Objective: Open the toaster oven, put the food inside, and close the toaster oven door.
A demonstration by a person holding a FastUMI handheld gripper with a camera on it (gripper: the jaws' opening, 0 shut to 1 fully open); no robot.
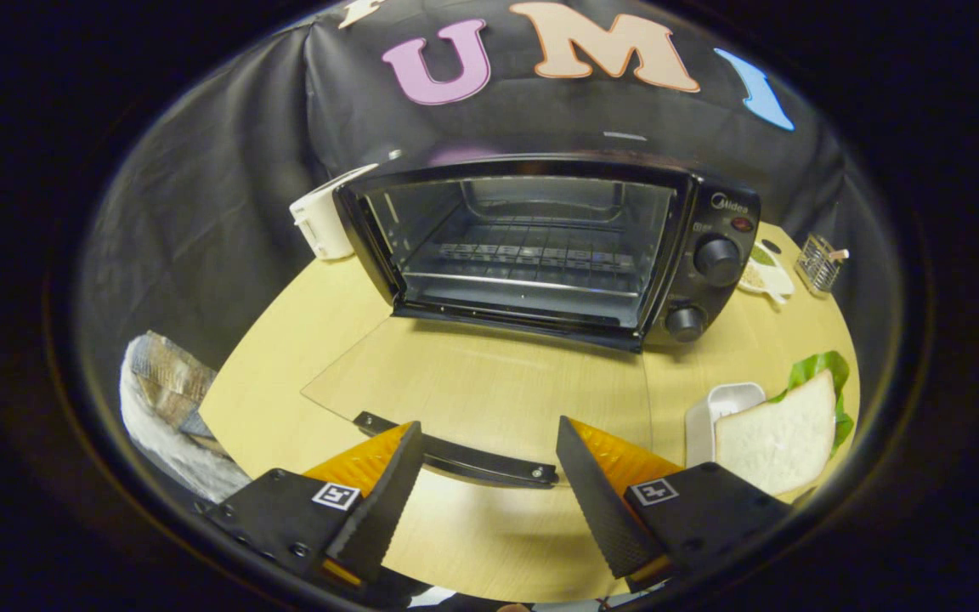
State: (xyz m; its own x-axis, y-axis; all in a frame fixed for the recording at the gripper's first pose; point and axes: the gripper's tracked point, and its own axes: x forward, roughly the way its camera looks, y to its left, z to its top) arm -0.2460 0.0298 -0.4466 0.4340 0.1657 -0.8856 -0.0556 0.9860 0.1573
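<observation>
Black door handle (pixel 460 459) between gaping gripper (pixel 489 442) jaws (untouched), toaster oven (pixel 540 246) beyond.

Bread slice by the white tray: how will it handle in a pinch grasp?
The bread slice looks soft and thin, so it will likely sag and dent under the fingers. It is probably very light. It rests over lettuce beside the white tray, so it may slide. The gripper is open above the oven door handle.
</observation>
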